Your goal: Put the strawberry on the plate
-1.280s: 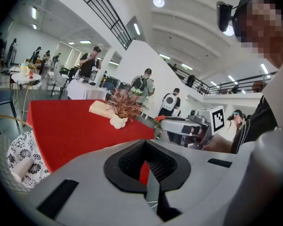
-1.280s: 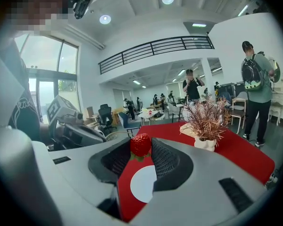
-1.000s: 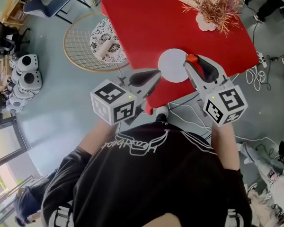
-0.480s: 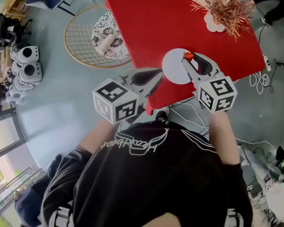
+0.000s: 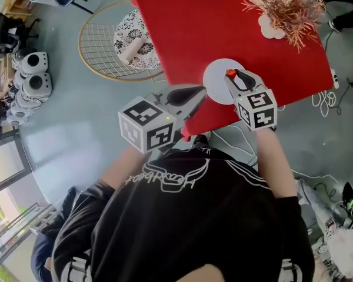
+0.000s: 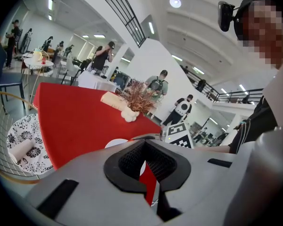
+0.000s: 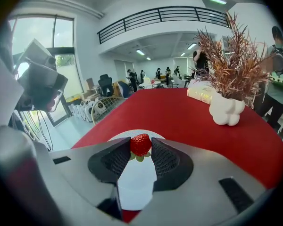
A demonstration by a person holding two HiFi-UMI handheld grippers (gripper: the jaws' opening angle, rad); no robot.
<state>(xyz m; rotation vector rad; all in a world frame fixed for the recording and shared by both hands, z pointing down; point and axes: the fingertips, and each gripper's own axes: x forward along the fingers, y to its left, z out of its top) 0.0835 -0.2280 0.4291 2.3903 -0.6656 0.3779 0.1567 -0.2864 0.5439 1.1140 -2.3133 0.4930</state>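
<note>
A red strawberry (image 5: 230,73) (image 7: 140,144) is pinched between the tips of my right gripper (image 5: 231,76) (image 7: 140,148), which is shut on it. It hangs just above the right part of the round white plate (image 5: 216,86) (image 7: 136,180), which lies near the front edge of the red table (image 5: 194,22). My left gripper (image 5: 198,91) (image 6: 144,142) hovers at the table's front corner, left of the plate. Its jaws meet at the tips and hold nothing.
A dried plant in a white lumpy vase (image 5: 273,27) (image 7: 226,109) stands at the table's far right, with a cream roll (image 7: 200,94) behind it. A round wire basket (image 5: 106,51) sits on the floor left of the table. Cables (image 5: 323,98) lie right.
My right gripper has moved a little left and inward with the strawberry, from the plate's right rim to over the plate. The left gripper has barely moved.
</note>
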